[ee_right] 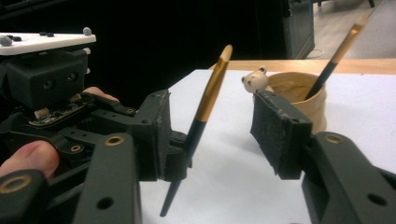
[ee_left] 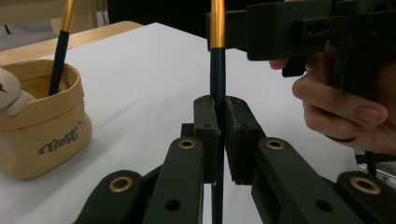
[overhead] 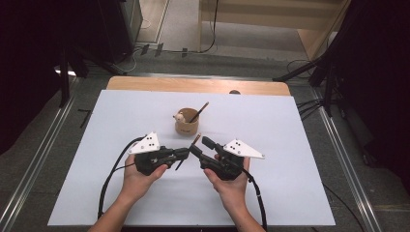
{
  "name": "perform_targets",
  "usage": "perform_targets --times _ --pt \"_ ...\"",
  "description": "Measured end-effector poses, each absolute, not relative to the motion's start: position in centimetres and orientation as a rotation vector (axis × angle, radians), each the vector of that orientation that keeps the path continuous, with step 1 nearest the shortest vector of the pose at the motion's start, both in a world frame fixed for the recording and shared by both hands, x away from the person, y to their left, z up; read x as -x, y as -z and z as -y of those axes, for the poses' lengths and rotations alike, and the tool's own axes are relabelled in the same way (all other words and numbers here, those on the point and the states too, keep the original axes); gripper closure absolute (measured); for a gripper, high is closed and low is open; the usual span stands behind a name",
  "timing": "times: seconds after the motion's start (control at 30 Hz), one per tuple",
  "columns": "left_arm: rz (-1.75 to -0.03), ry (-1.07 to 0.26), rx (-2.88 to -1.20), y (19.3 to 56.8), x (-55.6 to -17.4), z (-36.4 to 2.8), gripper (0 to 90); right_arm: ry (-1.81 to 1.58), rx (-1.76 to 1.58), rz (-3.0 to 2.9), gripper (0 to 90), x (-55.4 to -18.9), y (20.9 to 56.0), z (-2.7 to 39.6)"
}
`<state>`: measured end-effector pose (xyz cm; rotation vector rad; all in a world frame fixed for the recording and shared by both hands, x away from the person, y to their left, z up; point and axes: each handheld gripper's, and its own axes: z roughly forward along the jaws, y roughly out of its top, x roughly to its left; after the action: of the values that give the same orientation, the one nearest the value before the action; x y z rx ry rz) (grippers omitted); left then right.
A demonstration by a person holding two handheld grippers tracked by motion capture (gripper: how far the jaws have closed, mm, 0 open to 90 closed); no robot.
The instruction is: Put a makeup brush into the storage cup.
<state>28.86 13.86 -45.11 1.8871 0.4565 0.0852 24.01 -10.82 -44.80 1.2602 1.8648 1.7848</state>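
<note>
A paintbrush (overhead: 195, 141) with a dark handle and a gold ferrule stands tilted between my two grippers, above the white tabletop (overhead: 121, 125). My left gripper (overhead: 185, 153) is shut on its dark handle (ee_left: 217, 70), low on the shaft. My right gripper (overhead: 199, 145) is open, its jaws standing on either side of the brush's gold part (ee_right: 208, 100) without touching it. Behind them stands a tan cup (overhead: 186, 126) with a small bear figure (overhead: 180, 116) on its rim and a second brush (overhead: 200, 110) leaning inside.
The white sheet covers most of a wooden table whose far edge (overhead: 193, 85) shows bare. Black cables trail from both grippers toward the near edge. Metal rails run along the floor on both sides, with dark stands beyond.
</note>
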Motion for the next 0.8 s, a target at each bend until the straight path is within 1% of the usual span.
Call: perform_targets --times 0.37,0.53,0.73,0.77,0.8 --pt "-0.445 -0.1 -1.889 45.1 -28.7 -13.7 84.9 -1.859 -1.324 -1.87 59.3 -24.8 45.1 10.1" --pt "-0.445 -0.107 -1.891 45.1 -28.7 -13.6 84.9 -1.899 -1.342 -1.869 67.3 -25.0 45.3 10.2" --pt "-0.439 -0.105 -1.893 45.2 -28.6 -13.5 84.9 -1.952 -1.353 -1.88 73.6 -25.2 45.6 10.2" --pt "-0.439 -0.102 -1.891 45.2 -28.6 -13.5 84.9 -1.96 -1.356 -1.881 75.5 -25.3 45.6 10.3" --pt "-0.435 -0.092 -1.893 45.2 -28.7 -13.5 84.9 -1.964 -1.364 -1.882 79.3 -25.3 45.6 10.4"
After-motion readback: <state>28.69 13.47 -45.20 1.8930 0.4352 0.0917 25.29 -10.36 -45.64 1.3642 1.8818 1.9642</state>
